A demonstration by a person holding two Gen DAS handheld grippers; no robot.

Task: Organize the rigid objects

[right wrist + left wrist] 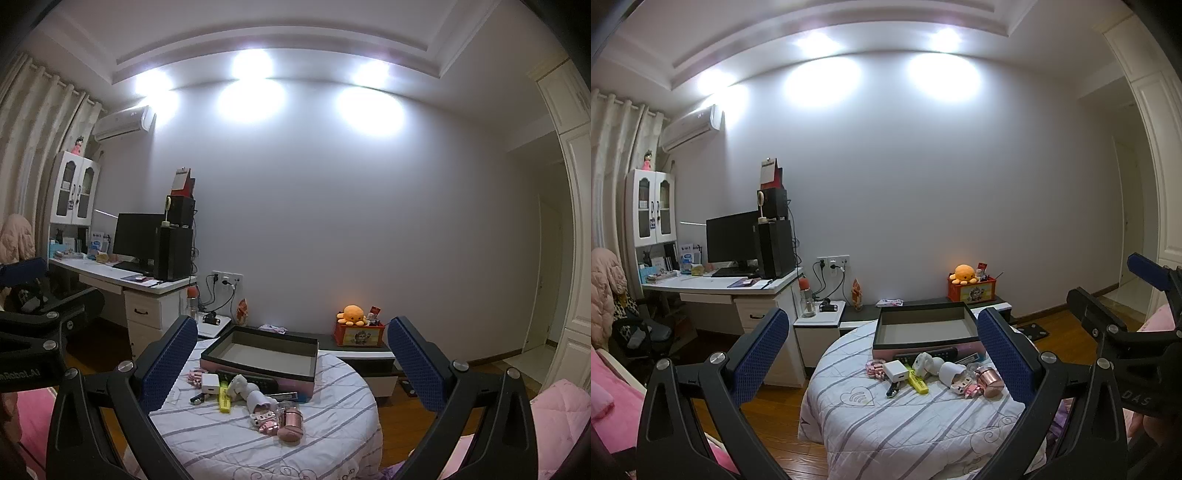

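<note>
Both grippers, left (882,354) and right (291,363), gape empty; grip the light, slippery metal cup (990,382) across its body for the box (923,325).

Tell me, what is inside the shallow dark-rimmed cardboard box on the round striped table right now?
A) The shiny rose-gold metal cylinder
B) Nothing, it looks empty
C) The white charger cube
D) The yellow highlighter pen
B: the shallow dark-rimmed cardboard box shows only its bare grey floor, while the small items, such as the yellow highlighter pen, lie on the round striped table in front of it.
</note>
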